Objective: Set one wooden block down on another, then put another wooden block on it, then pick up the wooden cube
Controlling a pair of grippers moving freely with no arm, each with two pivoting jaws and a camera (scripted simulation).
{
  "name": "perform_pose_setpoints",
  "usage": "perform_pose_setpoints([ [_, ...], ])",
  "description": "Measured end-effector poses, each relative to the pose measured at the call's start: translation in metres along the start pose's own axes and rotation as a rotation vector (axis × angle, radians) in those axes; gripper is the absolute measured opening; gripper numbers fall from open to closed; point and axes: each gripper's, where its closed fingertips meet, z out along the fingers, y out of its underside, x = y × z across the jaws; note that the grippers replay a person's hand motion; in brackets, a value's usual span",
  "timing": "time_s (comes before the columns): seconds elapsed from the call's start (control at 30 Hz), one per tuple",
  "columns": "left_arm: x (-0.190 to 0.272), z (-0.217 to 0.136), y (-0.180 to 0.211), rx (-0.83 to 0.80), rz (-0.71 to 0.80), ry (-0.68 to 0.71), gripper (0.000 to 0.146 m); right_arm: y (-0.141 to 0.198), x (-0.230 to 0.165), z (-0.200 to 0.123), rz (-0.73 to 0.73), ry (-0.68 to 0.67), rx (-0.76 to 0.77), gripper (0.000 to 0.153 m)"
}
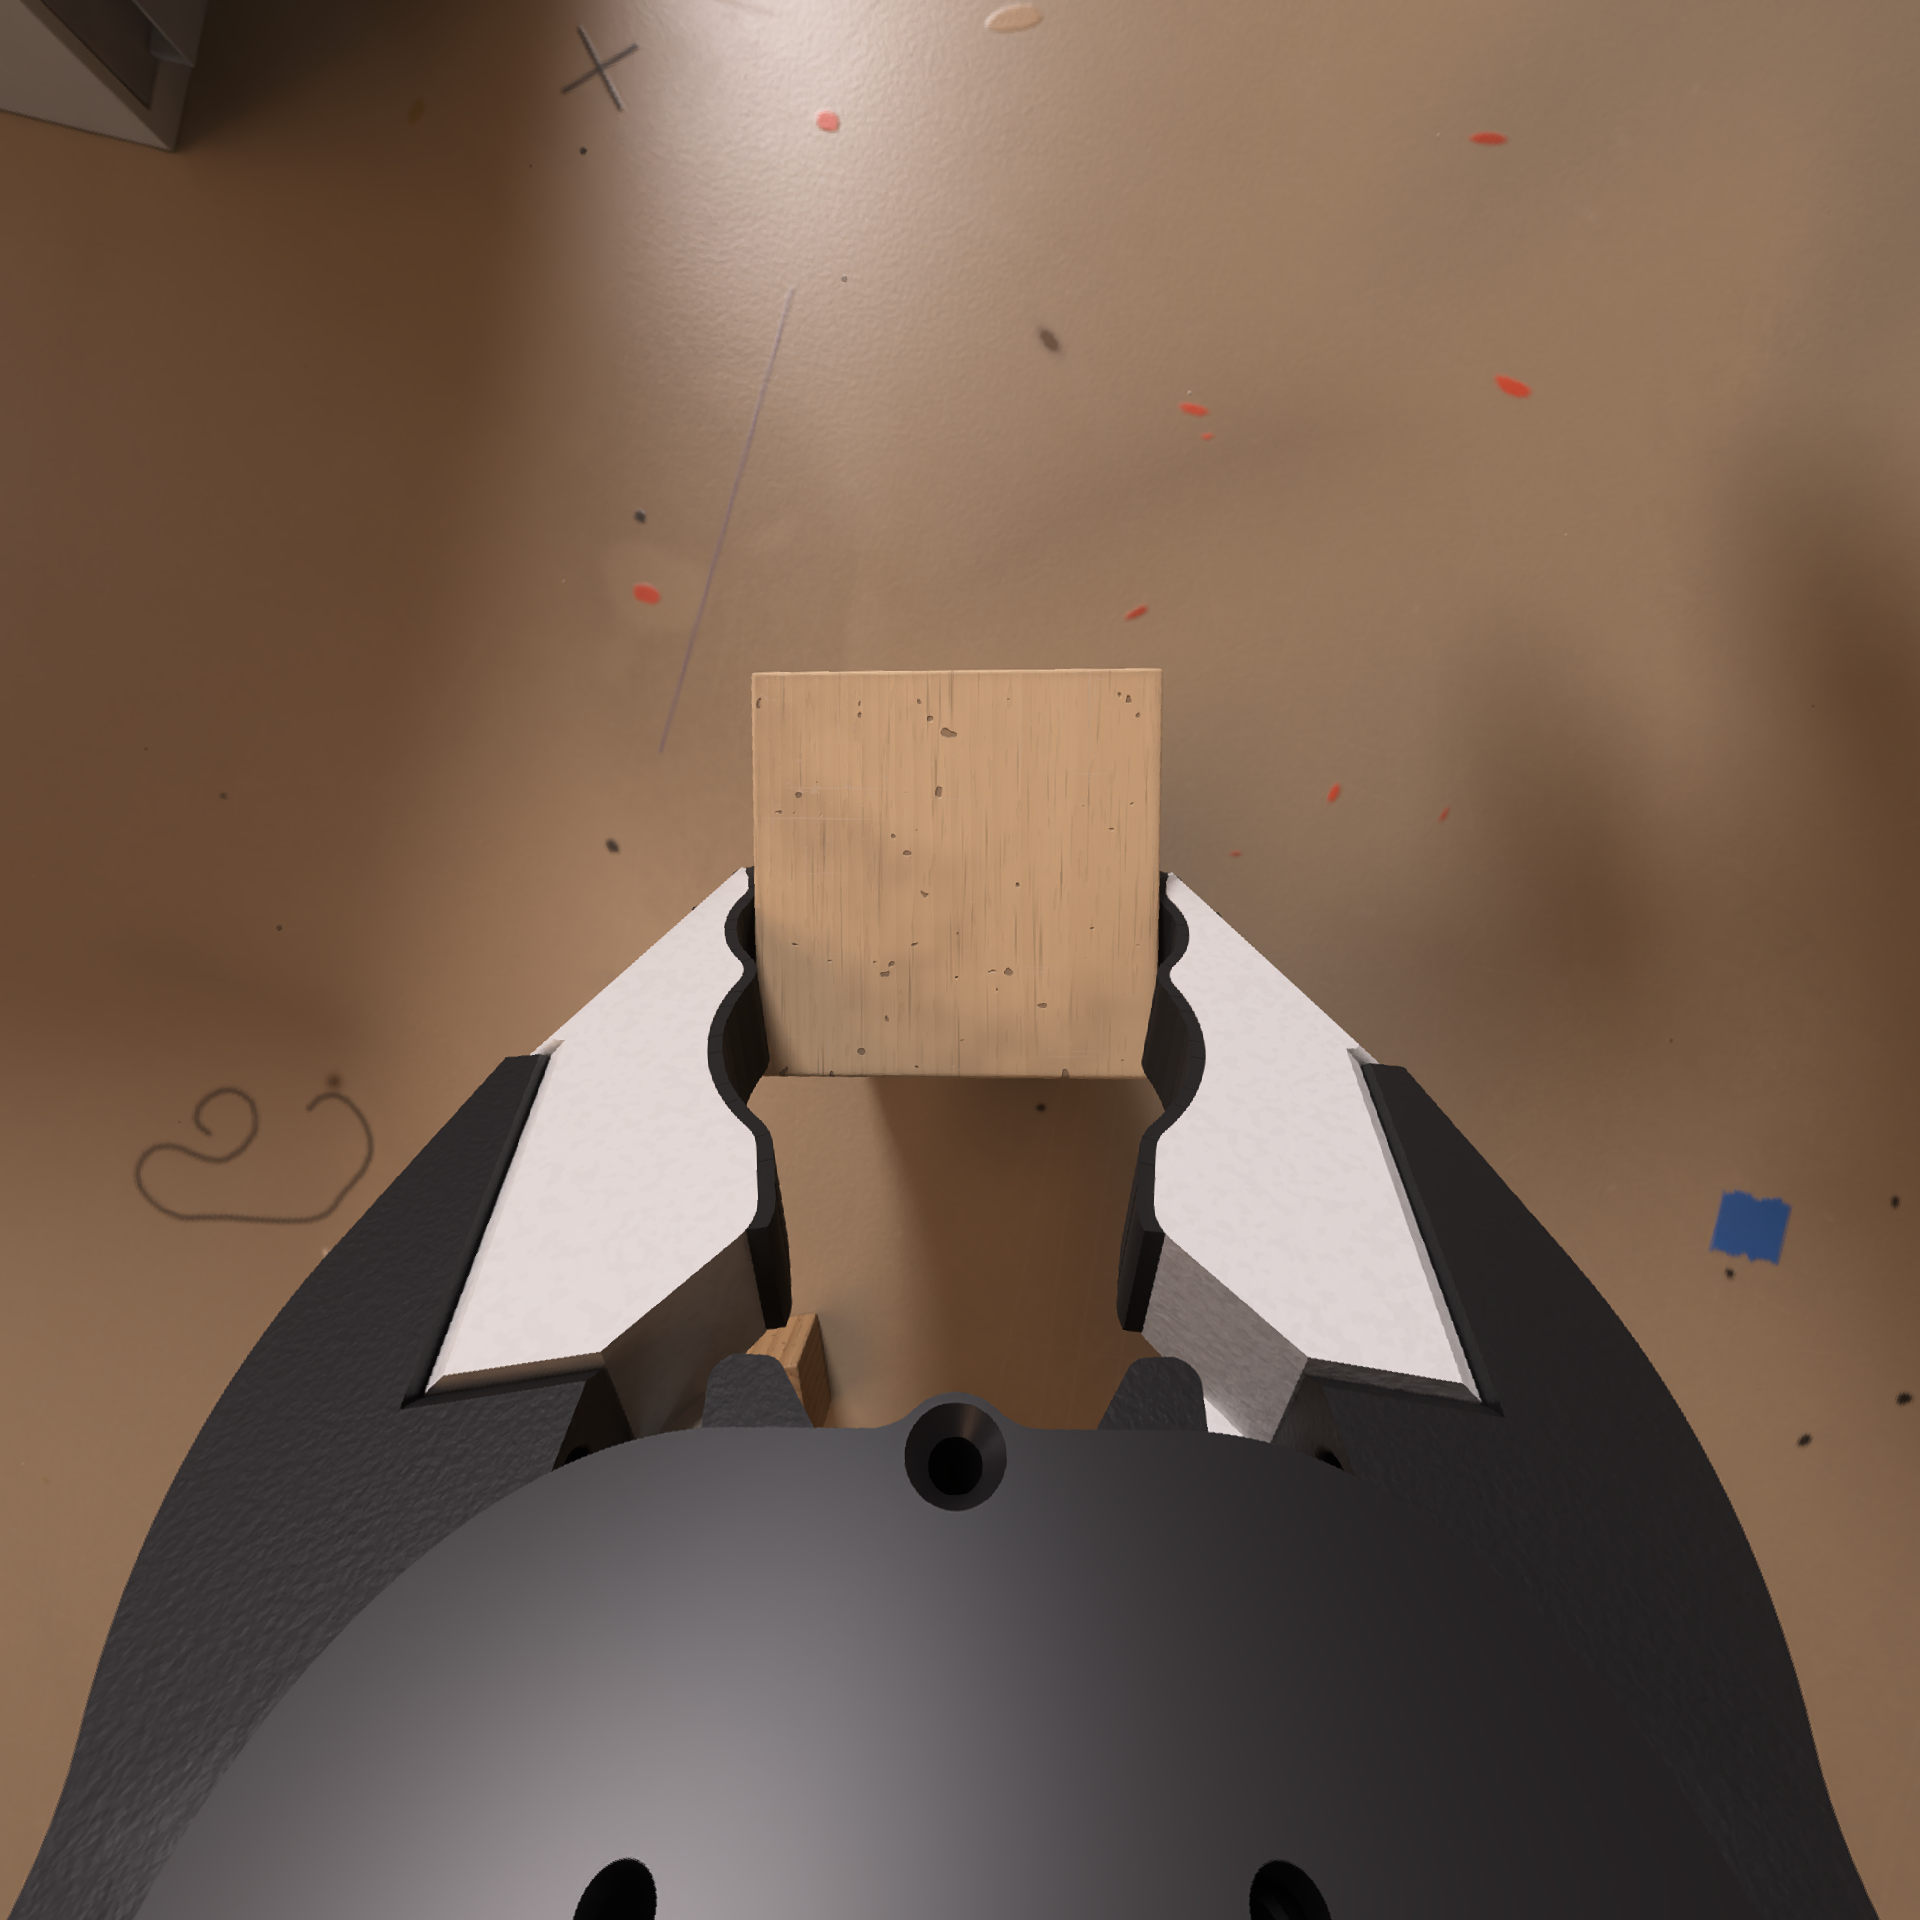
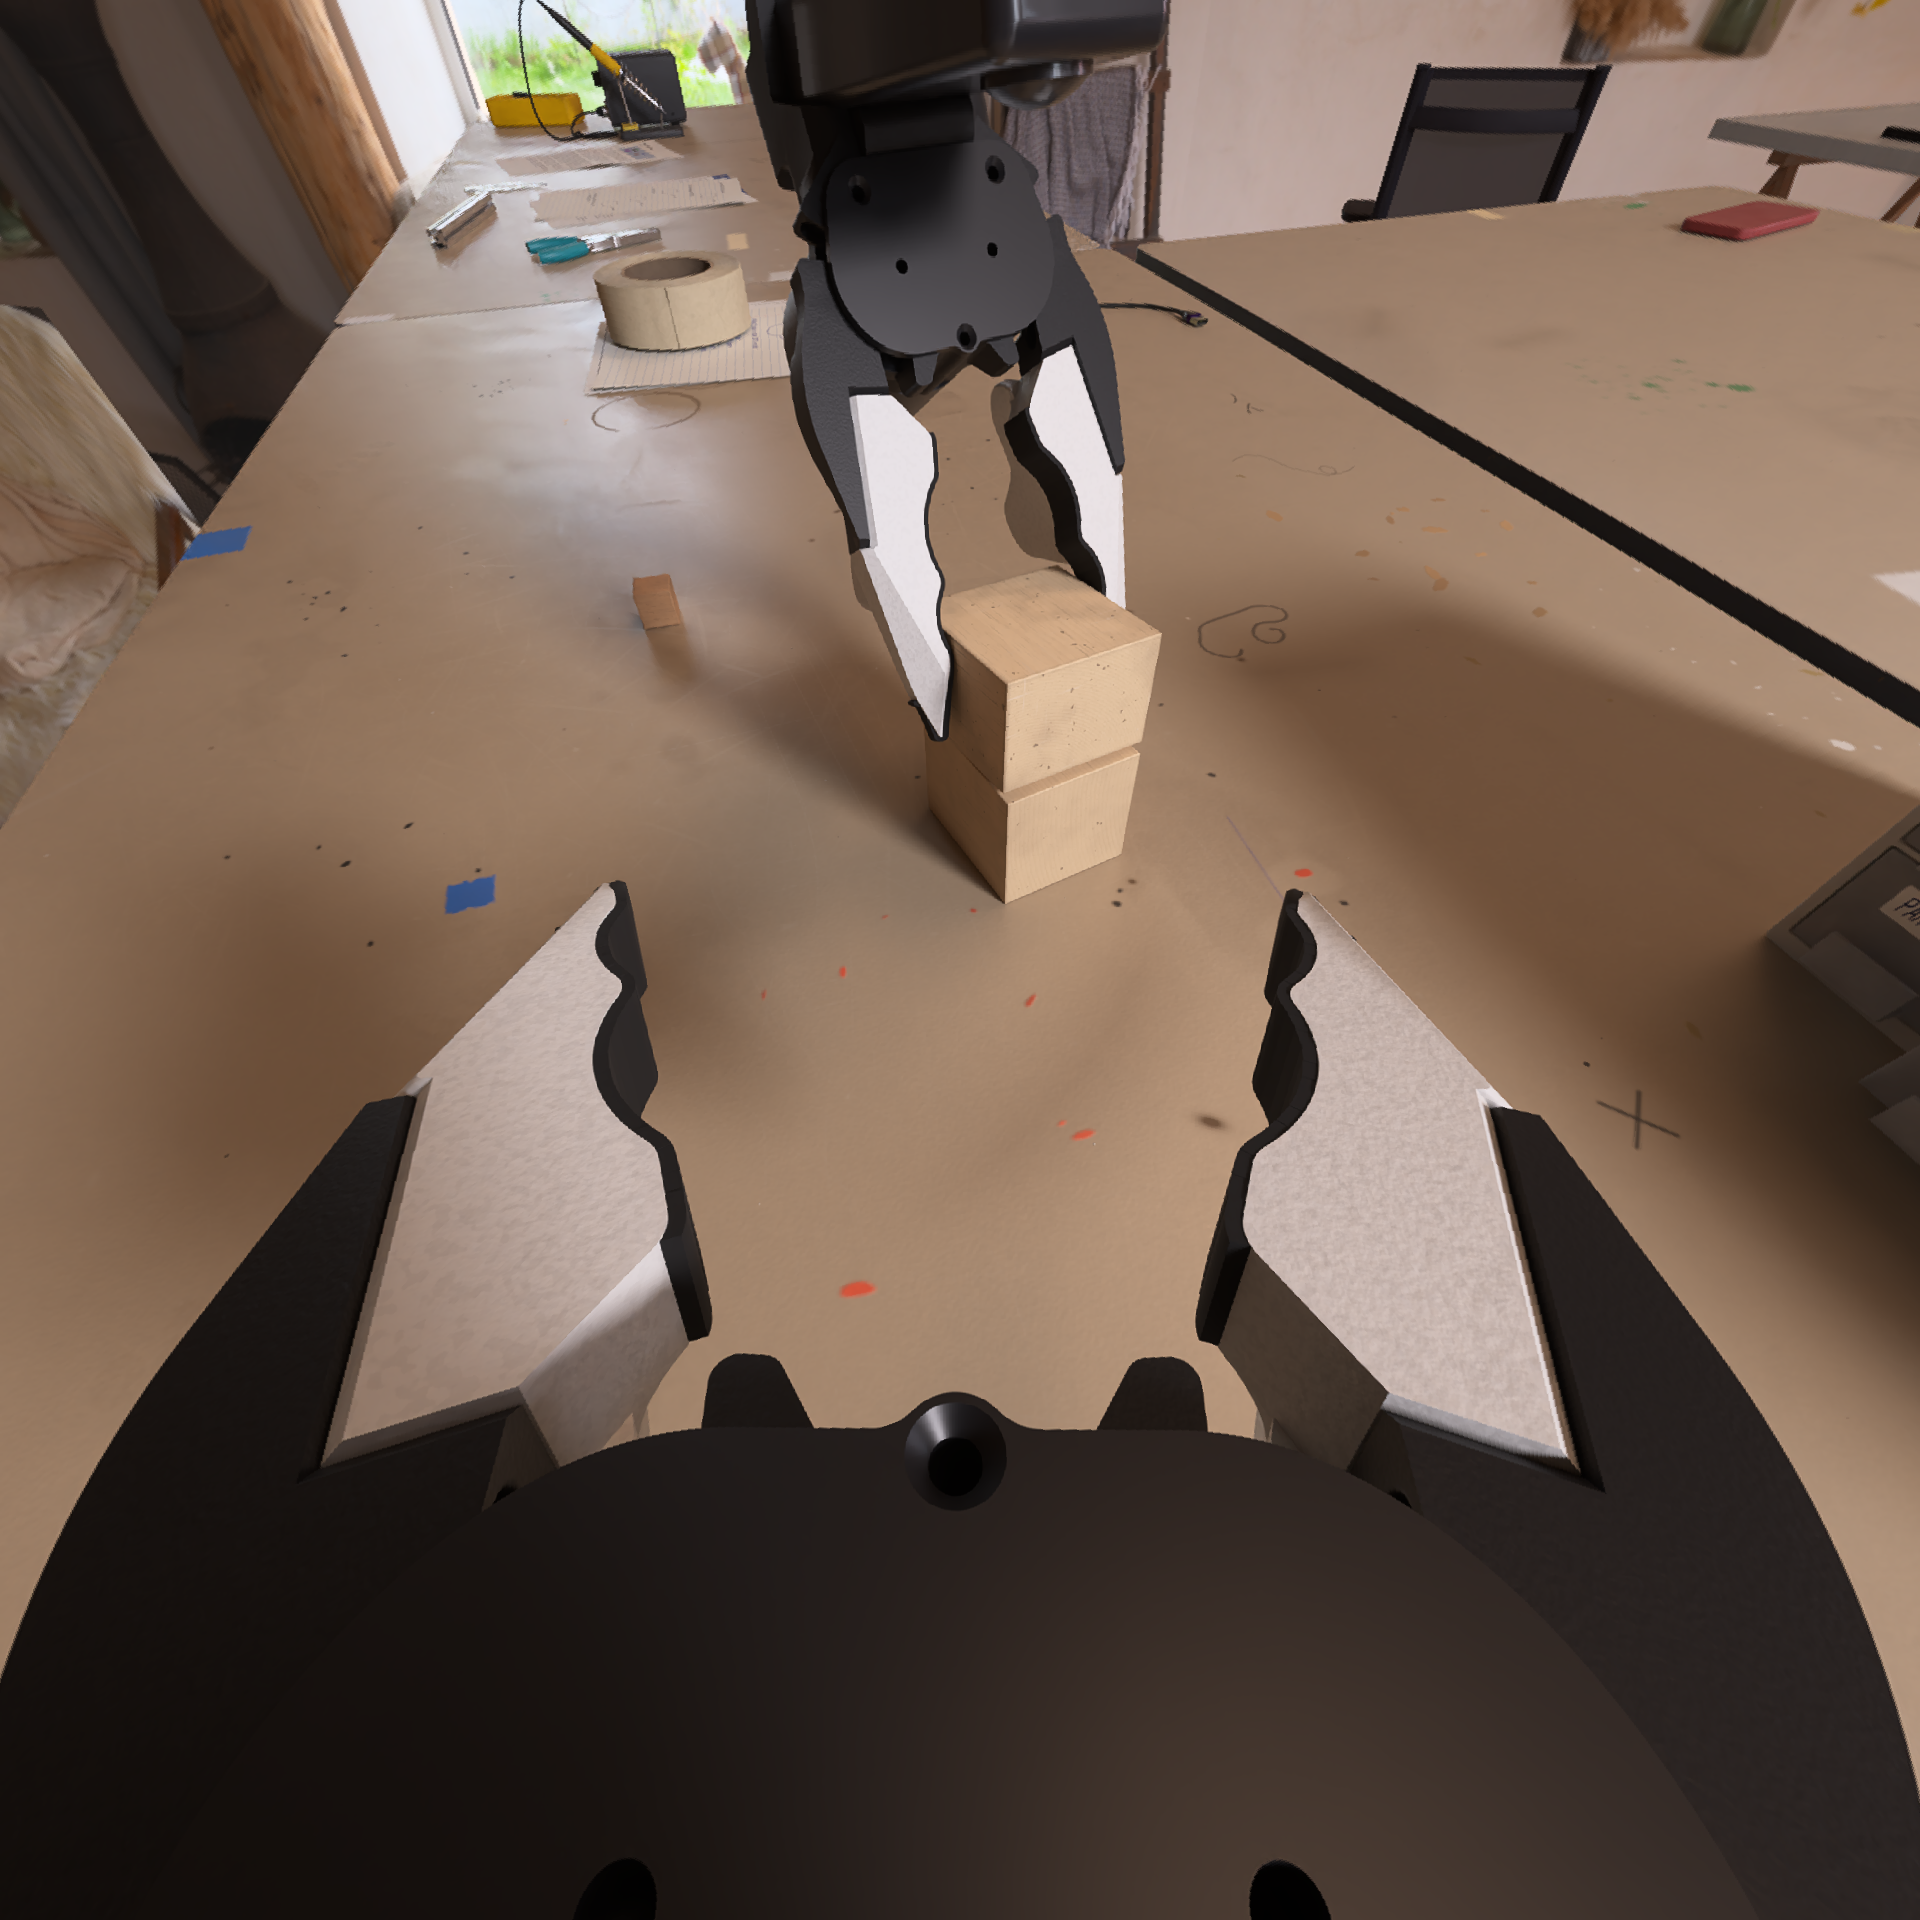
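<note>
In the right wrist view two light wooden blocks stand stacked mid-table: the upper block [image 2: 1049, 665] rests on the lower block [image 2: 1039, 831], slightly offset. My left gripper [image 2: 1023, 660] comes down from above with a finger on each side of the upper block. In the left wrist view the left gripper [image 1: 956, 883] is shut on that block's sides, and the block's top face [image 1: 956, 873] hides the lower block. A small wooden cube [image 2: 657, 601] lies on the table far left of the stack; a wooden edge [image 1: 805, 1361] shows between my left fingers. My right gripper [image 2: 956, 896] is open and empty, short of the stack.
The brown table [image 2: 520, 748] carries blue tape marks [image 2: 470, 894]. A tape roll [image 2: 671, 299], scissors [image 2: 587, 245] and a soldering station [image 2: 634, 99] lie at the far end. A grey box [image 2: 1860, 966] sits at the right edge. A second table [image 2: 1558, 312] stands to the right.
</note>
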Motion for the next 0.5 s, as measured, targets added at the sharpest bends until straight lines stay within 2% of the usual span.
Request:
perform_pose_setpoints([
  [0.5,0.0009,0.0002,0.0005,0.019,0.026,-0.005,0.073,-0.0002,-0.0008,-0.0005,-0.003,-0.003,0.000,0.120],
])
